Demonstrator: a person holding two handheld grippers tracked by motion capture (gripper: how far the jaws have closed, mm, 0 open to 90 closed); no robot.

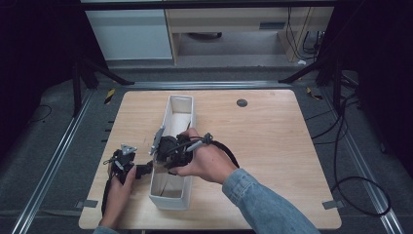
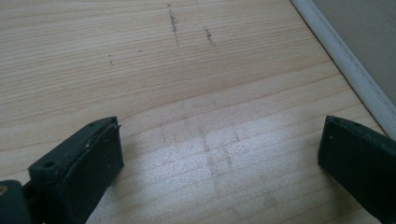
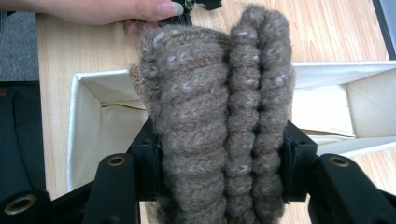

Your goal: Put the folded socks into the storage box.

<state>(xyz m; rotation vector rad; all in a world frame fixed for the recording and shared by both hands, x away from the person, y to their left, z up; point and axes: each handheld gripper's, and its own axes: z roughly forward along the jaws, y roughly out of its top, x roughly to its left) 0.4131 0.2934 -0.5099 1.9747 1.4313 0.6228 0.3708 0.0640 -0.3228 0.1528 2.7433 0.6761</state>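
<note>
The right gripper [image 3: 219, 163] pinches a rolled brown knitted piece [image 3: 217, 107], thick folds squeezed between both jaws, and holds it over the near part of a long white fabric box [image 1: 171, 109] that stands on the wooden table [image 1: 272, 146], running from near to far. In the right gripper view the knit hangs above the box's open, cream-lined inside. The left gripper [image 2: 219, 154] sits to the left of the box, low over bare tabletop, its jaws spread wide with nothing between them; the box's white edge shows at the right of the left gripper view.

Risks, as I judge them: the roll is bulky and springy, so if the jaws part while it is high above the opening it may unfold and drape over the box's rim instead of dropping inside. The box looks soft-walled and light; pushing the knit down against a wall could tip or slide it, since the left gripper is not bracing it. Loose fibres might also snag on a jaw edge and drag the piece back out
</note>
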